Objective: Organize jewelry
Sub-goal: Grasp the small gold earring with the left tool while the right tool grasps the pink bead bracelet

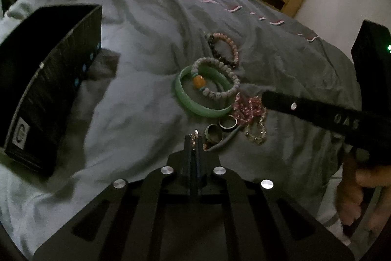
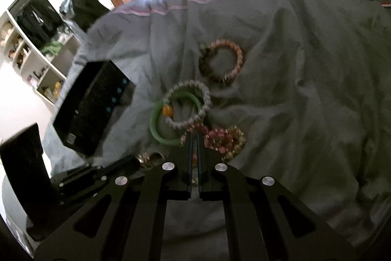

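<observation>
**On the Grey Bed, Both Sets of Fingers Sit Among the Jewelry**

On the rumpled grey bed cover (image 1: 136, 94), the jewelry lies in a loose cluster just ahead of both grippers. The left gripper (image 1: 194, 138) has its fingers pressed together, and a small piece of gold-coloured jewelry (image 1: 195, 133) is pinched at their tips. Immediately to the right of those tips lie two metal rings (image 1: 221, 129), one touching the other, with a grey cord curling beneath them. Beyond the rings, a green bangle (image 1: 195, 99) lies flat, and a pale beaded bracelet (image 1: 220, 76) with one orange bead overlaps its far edge. Farther ahead sits a pink and dark beaded bracelet (image 1: 223, 49), apart from the bangle. To the right of the left fingers, a heap of pink and gold beaded chains (image 1: 251, 119) rests against the bangle.

The right gripper (image 2: 194, 136) reaches over that heap from the right side; its fingers are nearly closed, with only a thin slit between them, and beads show beneath the slit. Whether they actually grip the chains cannot be told. A hand (image 1: 359, 190) holds this gripper's handle.

Well off to the left of both sets of fingers, a black box (image 1: 48, 80) with blue dots along one edge stands on the cover.
</observation>
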`<state>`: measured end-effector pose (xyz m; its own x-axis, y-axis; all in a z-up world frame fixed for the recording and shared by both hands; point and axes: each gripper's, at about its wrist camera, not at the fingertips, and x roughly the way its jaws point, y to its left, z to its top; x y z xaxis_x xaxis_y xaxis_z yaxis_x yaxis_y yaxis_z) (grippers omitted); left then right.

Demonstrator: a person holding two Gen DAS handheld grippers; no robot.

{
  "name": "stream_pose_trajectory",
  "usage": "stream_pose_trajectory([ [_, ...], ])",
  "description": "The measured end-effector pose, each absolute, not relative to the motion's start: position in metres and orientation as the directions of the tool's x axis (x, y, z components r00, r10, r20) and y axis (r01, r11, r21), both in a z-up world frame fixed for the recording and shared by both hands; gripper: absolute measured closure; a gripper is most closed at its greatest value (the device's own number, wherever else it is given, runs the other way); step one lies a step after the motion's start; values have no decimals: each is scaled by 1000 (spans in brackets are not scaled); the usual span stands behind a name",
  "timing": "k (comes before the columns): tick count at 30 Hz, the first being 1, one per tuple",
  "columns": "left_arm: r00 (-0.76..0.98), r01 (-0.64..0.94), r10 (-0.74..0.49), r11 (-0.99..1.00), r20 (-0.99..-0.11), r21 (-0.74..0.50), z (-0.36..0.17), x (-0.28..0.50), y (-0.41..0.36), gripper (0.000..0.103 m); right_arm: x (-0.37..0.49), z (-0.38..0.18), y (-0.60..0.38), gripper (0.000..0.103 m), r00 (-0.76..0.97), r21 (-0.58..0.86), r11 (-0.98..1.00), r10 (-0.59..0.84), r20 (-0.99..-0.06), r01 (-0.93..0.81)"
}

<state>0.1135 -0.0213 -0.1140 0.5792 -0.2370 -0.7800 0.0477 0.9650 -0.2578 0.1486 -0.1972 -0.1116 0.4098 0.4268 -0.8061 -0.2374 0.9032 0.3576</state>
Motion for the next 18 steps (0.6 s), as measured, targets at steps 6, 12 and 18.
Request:
stream_pose_trajectory([
  [6,583,37,-210,972,-785,-233,-117,120,-24,61,150,-127,-195,70,348,357,905,420,-838,-233],
  [12,572,51,-211,974,-792,-223,-121,121,-26,93,146,-126,-190,99,357,337,902,419,-835,-272],
  [18,611,34,-208,971,-764,-238,-113,118,-19,98,143,-104,-207,102,454,417,871,491,-743,-260],
])
